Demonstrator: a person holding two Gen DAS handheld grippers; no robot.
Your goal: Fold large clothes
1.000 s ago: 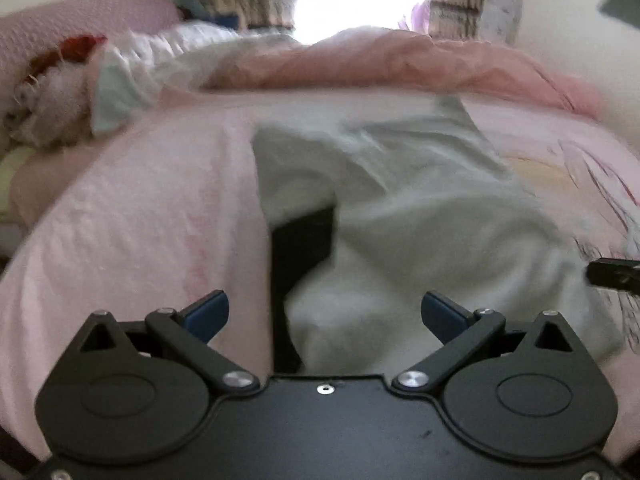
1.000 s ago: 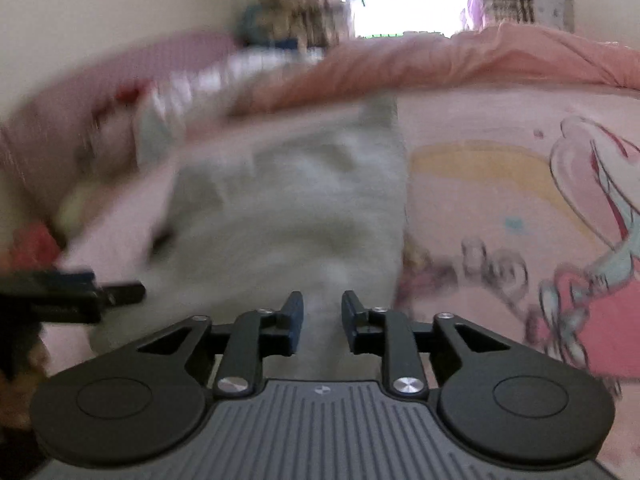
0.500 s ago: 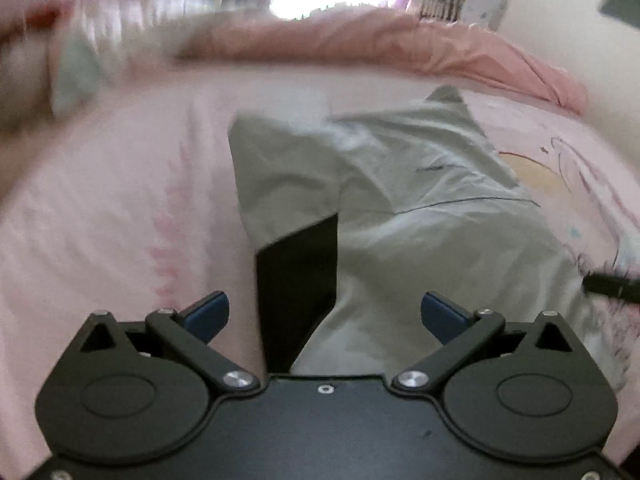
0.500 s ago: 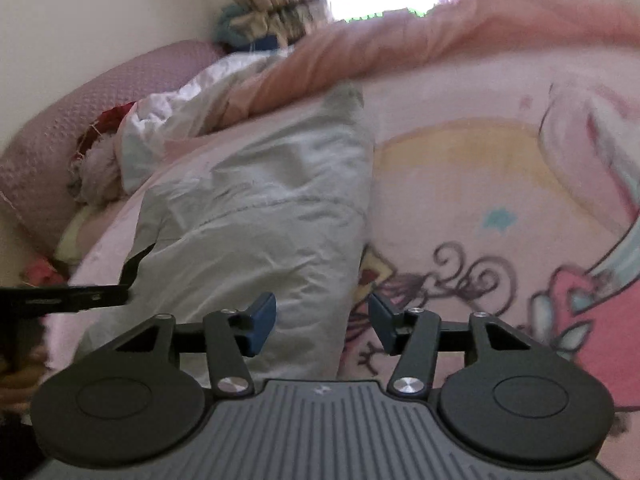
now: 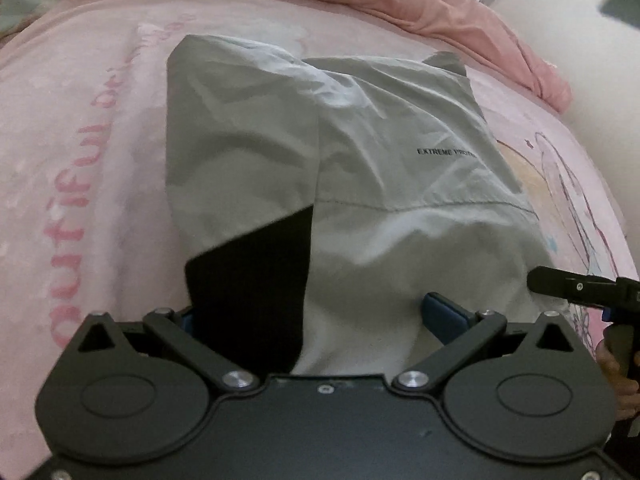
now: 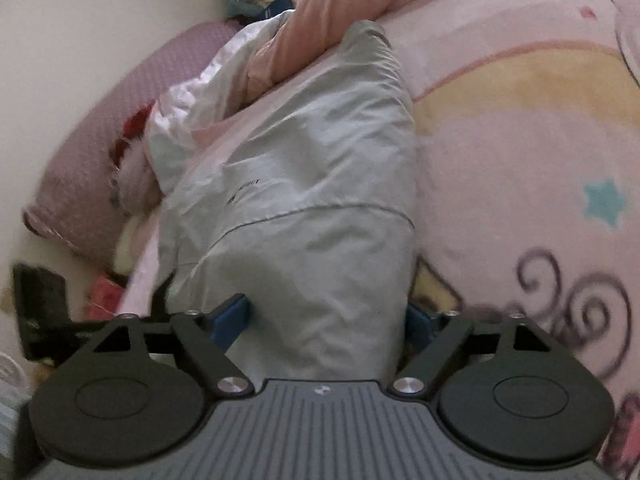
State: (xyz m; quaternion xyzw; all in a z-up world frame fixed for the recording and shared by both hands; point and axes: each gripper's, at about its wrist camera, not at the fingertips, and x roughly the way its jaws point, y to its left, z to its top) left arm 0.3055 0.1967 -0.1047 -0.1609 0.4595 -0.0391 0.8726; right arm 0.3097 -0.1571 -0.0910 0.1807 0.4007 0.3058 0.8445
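Observation:
A pale grey jacket [image 5: 400, 140] with a black panel [image 5: 248, 280] lies folded lengthwise on the pink bed sheet [image 5: 80, 140]. My left gripper [image 5: 312, 316] stands wide open over its near end. The cloth lies between the jaws and the black panel hides the left pad. In the right wrist view the jacket [image 6: 312, 200] runs away from my right gripper [image 6: 324, 316]. That gripper's jaws are opening wide, with the jacket's near end between them, not pinched. One of the right gripper's fingers [image 5: 560, 284] shows at the jacket's right edge.
A rumpled pink duvet [image 5: 460, 12] lies along the far side of the bed. A purple pillow [image 6: 100, 140] and white bedding [image 6: 192, 112] lie at the head. The printed sheet [image 6: 520, 160] lies right of the jacket. A white wall [image 5: 600, 80] borders the bed.
The right gripper's jaws went from nearly shut to wide open. Both grippers tipped down and moved in toward the jacket's near end, which now fills more of each view.

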